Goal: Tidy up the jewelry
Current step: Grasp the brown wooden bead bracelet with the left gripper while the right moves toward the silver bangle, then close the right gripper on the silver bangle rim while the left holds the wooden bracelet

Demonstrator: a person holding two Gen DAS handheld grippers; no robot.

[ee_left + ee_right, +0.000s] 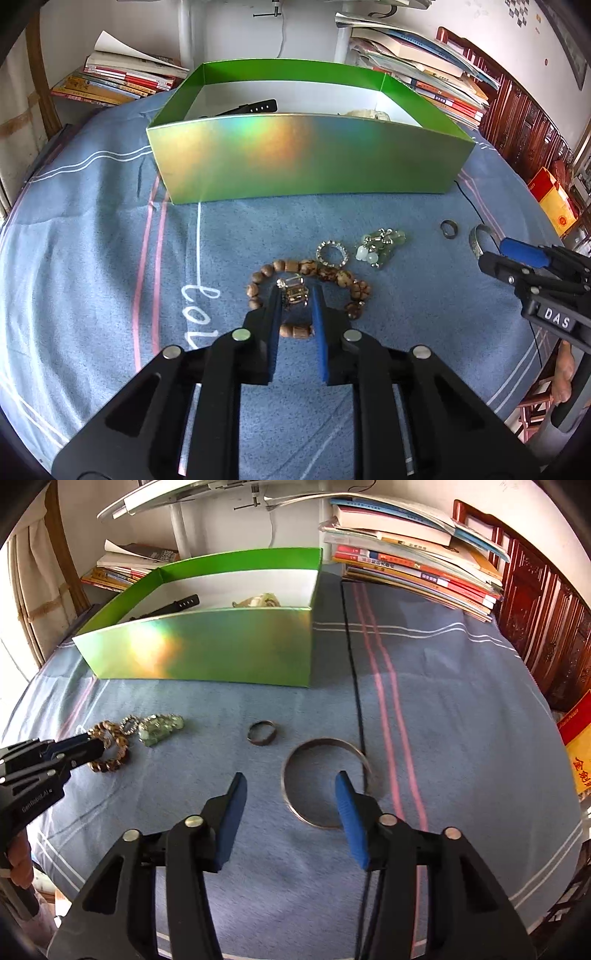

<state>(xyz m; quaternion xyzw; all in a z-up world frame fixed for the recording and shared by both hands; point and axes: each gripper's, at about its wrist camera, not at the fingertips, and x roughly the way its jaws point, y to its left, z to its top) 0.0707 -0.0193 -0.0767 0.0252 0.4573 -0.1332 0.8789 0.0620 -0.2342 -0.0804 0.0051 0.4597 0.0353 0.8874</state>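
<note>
**Gold-toned piece between the left jaws; silver bangle awaits the right**

Gold-toned metal, a small clasp or ring-like ornament (293,292), sits between the blue pads of the left gripper (295,295), which has narrowed to a slim gap around it. Whether the pads already press it firmly cannot be confirmed; they appear to touch its sides. The piece lies inside the loop of a brown wooden bead bracelet (310,271), just ahead of the fingertips. Slightly beyond and to the right lie a small sparkling ring (331,253) and a cluster of pale green beads (380,247).

The right gripper (291,784) stands about half open and holds nothing. Its right finger hangs over the inside of a silver bangle (327,781) lying flat; its left finger stands outside the rim. A dark ring (263,733) lies just ahead.

Judgement: the step in hand is picking up loose pieces for the green box (306,155), which stands well ahead of both grippers and already holds a black strap and a pale item. Next, the left needs a secure pinch and a clean lift clear of the beads; the right must settle its jaws across the bangle's rim.

Surface: a blue cloth (92,240) with pink and white stripes. Stacks of books (410,565) stand behind; carved dark wood furniture to the right.
</note>
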